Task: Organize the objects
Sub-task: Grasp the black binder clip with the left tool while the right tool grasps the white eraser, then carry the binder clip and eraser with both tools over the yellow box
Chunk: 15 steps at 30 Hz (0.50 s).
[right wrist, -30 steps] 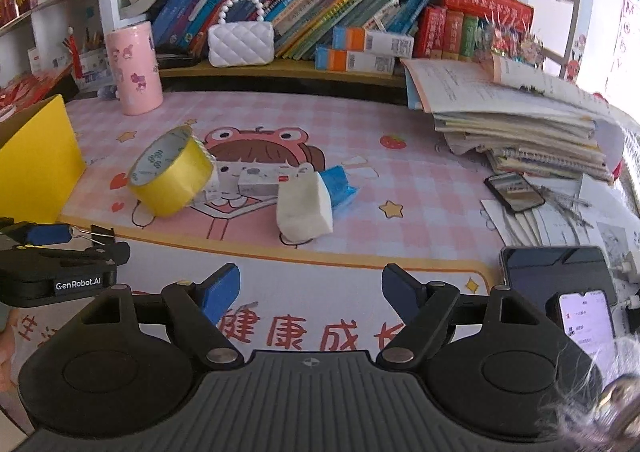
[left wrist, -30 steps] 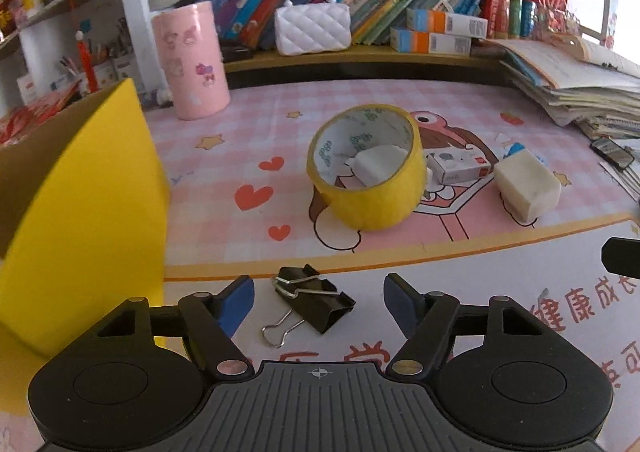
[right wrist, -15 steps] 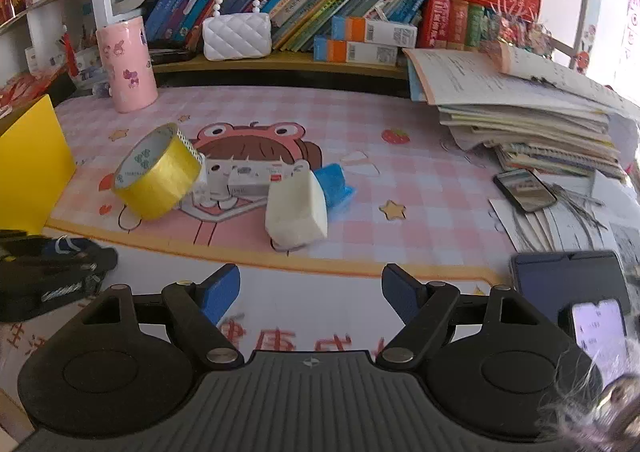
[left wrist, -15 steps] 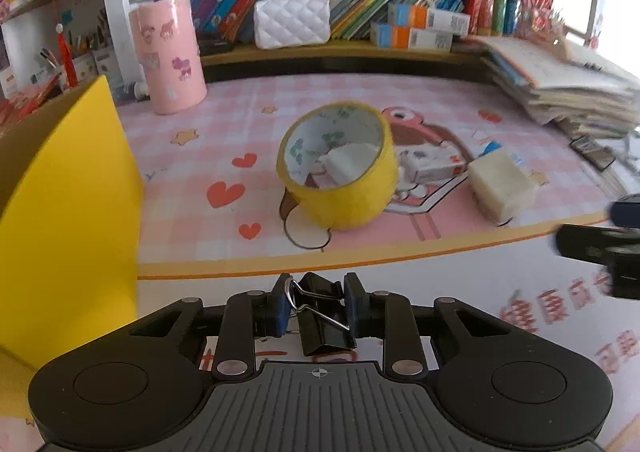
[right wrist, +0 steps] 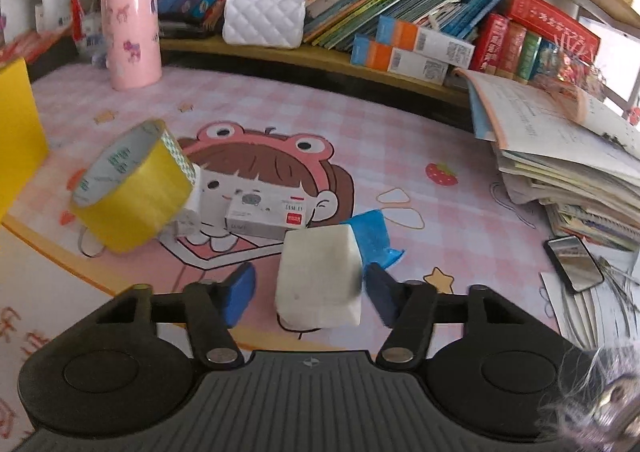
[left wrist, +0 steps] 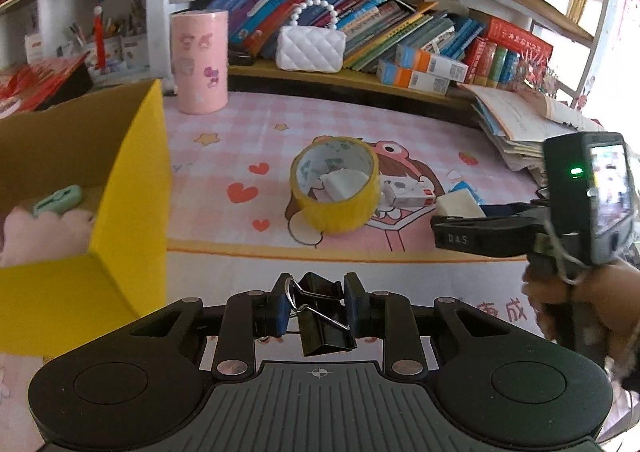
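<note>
lifted binder clip (left wrist: 320,312) pinched between left fingers (left wrist: 280,312); right fingers (right wrist: 240,288) closing around sponge (right wrist: 320,280).

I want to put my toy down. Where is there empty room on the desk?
The pink checked mat is bare between the pink cup, the yellow box and the yellow tape roll. It is also bare between the strawberry print and the shelf. It is crowded around the white block, and the book pile fills the right edge.

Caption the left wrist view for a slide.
Left gripper shut on a binder clip beside the yellow box, tape roll ahead.
</note>
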{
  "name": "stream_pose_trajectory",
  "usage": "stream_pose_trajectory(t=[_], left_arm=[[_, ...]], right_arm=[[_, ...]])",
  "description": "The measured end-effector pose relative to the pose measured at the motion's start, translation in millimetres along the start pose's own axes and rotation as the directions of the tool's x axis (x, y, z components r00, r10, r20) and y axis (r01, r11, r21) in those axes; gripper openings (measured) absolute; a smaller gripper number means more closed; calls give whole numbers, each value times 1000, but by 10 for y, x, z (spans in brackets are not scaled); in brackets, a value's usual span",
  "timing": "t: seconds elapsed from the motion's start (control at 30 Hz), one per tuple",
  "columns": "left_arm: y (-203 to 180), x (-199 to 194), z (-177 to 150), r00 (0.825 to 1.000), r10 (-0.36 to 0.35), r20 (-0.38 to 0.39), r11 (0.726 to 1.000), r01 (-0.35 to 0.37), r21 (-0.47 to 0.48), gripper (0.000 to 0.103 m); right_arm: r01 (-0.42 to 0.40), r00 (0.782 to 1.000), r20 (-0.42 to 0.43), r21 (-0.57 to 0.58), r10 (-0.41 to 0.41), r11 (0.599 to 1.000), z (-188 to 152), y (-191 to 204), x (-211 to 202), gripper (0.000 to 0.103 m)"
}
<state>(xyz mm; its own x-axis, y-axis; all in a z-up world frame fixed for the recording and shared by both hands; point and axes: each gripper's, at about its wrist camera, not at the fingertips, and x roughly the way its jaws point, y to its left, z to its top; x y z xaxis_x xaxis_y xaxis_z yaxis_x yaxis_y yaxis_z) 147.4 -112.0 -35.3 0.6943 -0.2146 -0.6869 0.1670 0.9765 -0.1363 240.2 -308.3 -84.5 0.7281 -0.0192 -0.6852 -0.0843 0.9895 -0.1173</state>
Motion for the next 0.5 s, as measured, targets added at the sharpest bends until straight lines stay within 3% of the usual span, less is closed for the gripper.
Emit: stream_pose_trajectory(t=[0.13, 0.3, 0.5], left_arm=[[69, -85, -53, 1000, -23, -11, 998, 23, -50, 25], [111, -211, -92, 999, -45, 16, 997, 46, -55, 25], [255, -365, -153, 998, -58, 38, 995, 61, -73, 25]], right_arm=[[45, 999, 0, -6, -45, 999, -8, -14, 22, 39], [22, 1000, -2, 88, -22, 996, -47, 3, -286, 37], [-61, 997, -27, 218, 68, 974, -168, 179, -823, 37]])
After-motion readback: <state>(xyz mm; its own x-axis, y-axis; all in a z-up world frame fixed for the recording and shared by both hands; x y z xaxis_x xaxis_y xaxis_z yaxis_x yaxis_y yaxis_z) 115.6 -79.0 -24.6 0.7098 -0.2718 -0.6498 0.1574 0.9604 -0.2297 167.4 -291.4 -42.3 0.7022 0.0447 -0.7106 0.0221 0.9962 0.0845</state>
